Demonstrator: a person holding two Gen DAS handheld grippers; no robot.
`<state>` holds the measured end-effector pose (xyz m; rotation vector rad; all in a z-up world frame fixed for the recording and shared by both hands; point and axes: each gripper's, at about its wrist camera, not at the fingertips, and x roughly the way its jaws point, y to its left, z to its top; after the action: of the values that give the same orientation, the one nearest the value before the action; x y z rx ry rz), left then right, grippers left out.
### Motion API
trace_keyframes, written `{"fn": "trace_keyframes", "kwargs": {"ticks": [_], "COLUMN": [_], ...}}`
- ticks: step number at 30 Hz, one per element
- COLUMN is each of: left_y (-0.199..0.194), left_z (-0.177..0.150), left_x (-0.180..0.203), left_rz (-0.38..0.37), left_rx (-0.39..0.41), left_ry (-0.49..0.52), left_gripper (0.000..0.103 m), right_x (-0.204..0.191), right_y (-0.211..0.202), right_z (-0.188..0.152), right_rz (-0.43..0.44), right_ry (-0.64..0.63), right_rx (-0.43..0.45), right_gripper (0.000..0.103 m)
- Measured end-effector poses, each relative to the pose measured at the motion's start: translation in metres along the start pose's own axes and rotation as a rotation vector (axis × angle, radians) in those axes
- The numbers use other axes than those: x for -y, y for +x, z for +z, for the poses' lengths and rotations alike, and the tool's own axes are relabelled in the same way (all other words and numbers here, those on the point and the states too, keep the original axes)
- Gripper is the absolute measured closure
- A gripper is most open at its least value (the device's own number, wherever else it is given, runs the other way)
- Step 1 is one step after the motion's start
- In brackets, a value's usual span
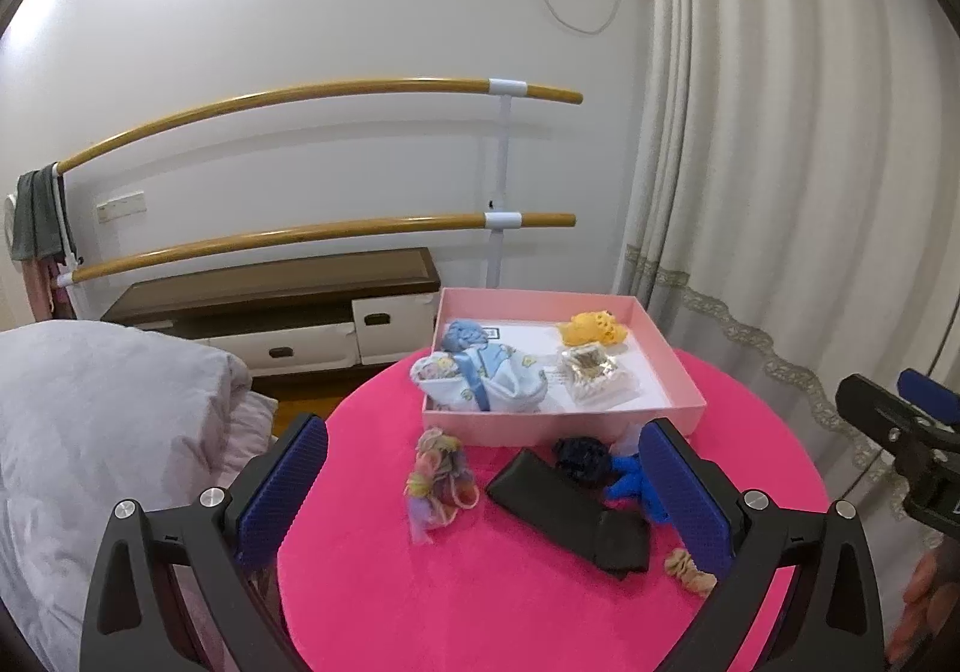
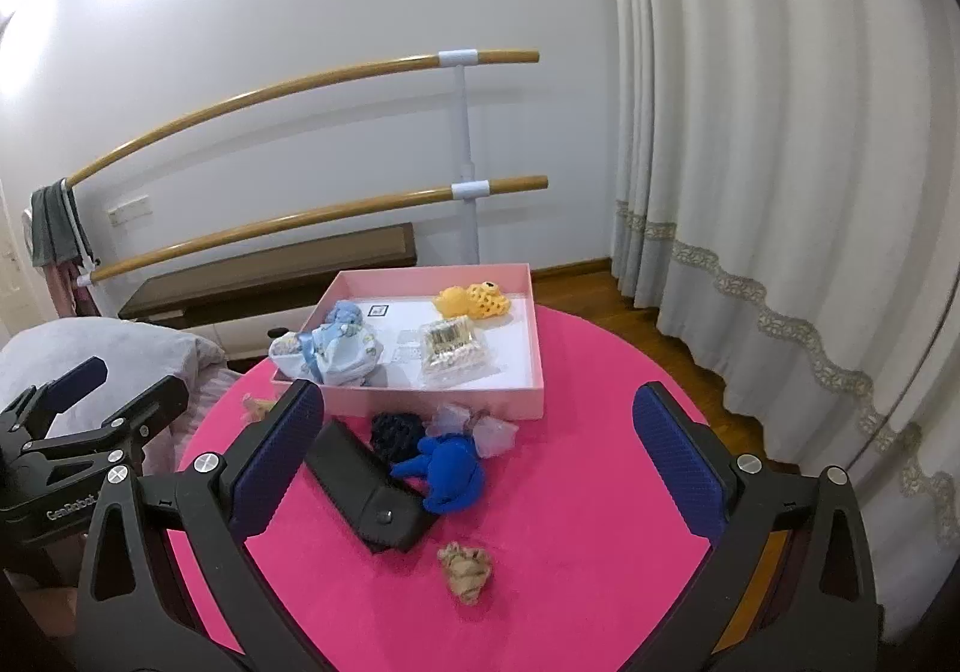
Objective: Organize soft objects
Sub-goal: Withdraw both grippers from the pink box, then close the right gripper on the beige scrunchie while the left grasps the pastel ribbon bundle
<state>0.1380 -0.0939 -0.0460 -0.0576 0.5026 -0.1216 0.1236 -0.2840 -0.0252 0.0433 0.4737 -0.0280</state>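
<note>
A pink box [image 1: 564,423] [image 2: 420,393] stands at the far side of the round pink table [image 1: 510,600] [image 2: 570,552]. It holds a blue-white cloth bundle [image 1: 480,378] [image 2: 327,348], a yellow soft toy [image 1: 591,327] [image 2: 474,301] and a clear packet [image 1: 594,372] [image 2: 450,351]. In front of it lie a black pouch [image 1: 564,513] [image 2: 366,486], a dark knitted piece [image 1: 579,459] [image 2: 393,432], a blue soft toy [image 1: 630,483] [image 2: 450,471], a small tan scrunchie [image 1: 690,570] [image 2: 465,567] and a bag of pastel scrunchies [image 1: 438,483]. My left gripper [image 1: 483,483] and right gripper [image 2: 480,459] are open and empty above the table.
A bed with grey bedding [image 1: 102,432] is at the left. A low cabinet [image 1: 288,306] and a two-rail wooden barre [image 1: 324,90] stand by the wall. Curtains [image 1: 780,162] hang at the right. A clear bag [image 2: 498,435] lies by the box front.
</note>
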Motion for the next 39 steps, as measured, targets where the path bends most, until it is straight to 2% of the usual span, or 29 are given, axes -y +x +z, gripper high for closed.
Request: {"fn": "trace_keyframes", "kwargs": {"ticks": [11,20,28,32,34,38,39], "left_y": [0.002,0.037,0.088,0.112,0.123,0.143,0.148], "left_z": [-0.028,-0.038,-0.049,-0.055,-0.057,-0.063,-0.064], "left_x": [-0.014,-0.032,-0.042,-0.046,-0.046,-0.045,-0.045], "left_rz": [0.012,0.043,0.064,0.068,0.073,0.073,0.074], "left_rx": [-0.059,-0.157,-0.232,-0.262,-0.275,-0.295,-0.299], "left_ry": [-0.017,-0.049,-0.056,-0.055,-0.048,-0.041,-0.037], "left_gripper": [0.0,0.0,0.0,0.0,0.0,0.0,0.0], "right_x": [0.003,0.013,0.01,0.008,0.009,0.008,0.007], "right_y": [0.007,0.046,0.078,0.096,0.105,0.119,0.122], "right_z": [-0.019,-0.058,-0.086,-0.103,-0.11,-0.121,-0.123], "right_rz": [0.01,0.006,0.0,0.0,0.007,0.027,0.034], "right_ry": [0.005,0.019,-0.014,-0.034,-0.035,-0.042,-0.046], "right_rx": [-0.043,-0.181,-0.295,-0.367,-0.4,-0.447,-0.458], "right_gripper": [0.0,0.0,0.001,0.007,0.014,0.035,0.047]}}
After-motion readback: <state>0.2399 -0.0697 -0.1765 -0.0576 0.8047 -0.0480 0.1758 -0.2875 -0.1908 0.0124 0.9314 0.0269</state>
